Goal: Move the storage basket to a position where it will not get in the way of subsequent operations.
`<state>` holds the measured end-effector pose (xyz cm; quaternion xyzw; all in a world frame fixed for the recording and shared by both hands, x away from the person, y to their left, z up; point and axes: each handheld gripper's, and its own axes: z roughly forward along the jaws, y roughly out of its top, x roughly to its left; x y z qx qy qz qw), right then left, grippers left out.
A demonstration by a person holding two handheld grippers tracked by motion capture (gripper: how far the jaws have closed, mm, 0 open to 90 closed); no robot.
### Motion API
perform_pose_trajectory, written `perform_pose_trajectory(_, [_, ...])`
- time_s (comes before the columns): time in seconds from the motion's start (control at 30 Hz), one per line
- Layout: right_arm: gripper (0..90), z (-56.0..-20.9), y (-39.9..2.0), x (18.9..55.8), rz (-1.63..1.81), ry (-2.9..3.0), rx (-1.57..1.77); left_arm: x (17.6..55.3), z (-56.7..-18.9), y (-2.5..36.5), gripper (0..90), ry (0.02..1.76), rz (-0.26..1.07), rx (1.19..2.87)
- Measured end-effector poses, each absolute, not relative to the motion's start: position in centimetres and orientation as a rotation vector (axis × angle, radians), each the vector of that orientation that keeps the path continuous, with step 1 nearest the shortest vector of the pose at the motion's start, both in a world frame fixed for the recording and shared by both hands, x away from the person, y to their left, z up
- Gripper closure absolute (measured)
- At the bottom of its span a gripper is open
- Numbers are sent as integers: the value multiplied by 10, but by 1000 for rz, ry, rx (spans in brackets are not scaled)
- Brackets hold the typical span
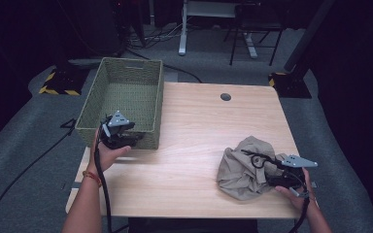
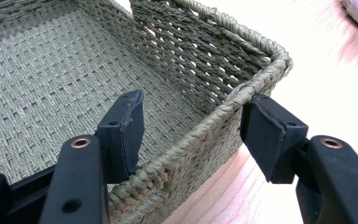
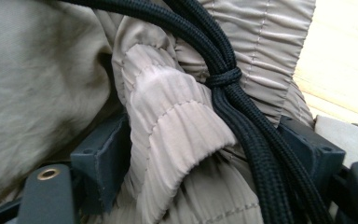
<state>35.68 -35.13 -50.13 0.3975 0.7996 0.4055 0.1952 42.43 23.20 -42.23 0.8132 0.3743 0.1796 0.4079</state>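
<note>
Left tongs wide astride basket rim | right tongs clamp cloth, drawcord

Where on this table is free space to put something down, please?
The table is bare between the woven basket and the beige garment, and along its far edge. The basket floor is bare too. It is crowded by the right gripper, clamped on the garment.

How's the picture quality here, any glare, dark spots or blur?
High view: dim room, dark around the lit table. Left gripper view: the tabletop glares nearly white beside the basket, which is sharp. Right gripper view: the garment and black cord are sharp at centre, soft at left.
</note>
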Motion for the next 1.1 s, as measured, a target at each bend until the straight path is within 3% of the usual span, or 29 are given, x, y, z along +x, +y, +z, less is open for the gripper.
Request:
perform_pose_trajectory(0.23, [241, -501, -351, 357, 1139, 2240, 1113, 425, -422, 233, 391, 967, 447, 2045])
perform_pose_trajectory(0.37, [241, -501, -351, 357, 1137, 2240, 1111, 415, -418, 228, 338, 969, 512, 2055])
perform_pose_trajectory(0.4, [241, -501, -351, 357, 1137, 2241, 1111, 411, -415, 228, 284, 957, 513, 2039])
perform_pose_trajectory(0.6, [241, -501, -351, 357, 1136, 2240, 1111, 387, -394, 223, 234, 876, 526, 1990])
perform_pose_trajectory(0.9, [245, -498, -344, 357, 1106, 2254, 1108, 344, -396, 181, 213, 729, 488, 2036])
perform_pose_trajectory(1.1, [317, -490, -325, 355, 1092, 2290, 1070, 330, -415, 133, 208, 618, 386, 2099])
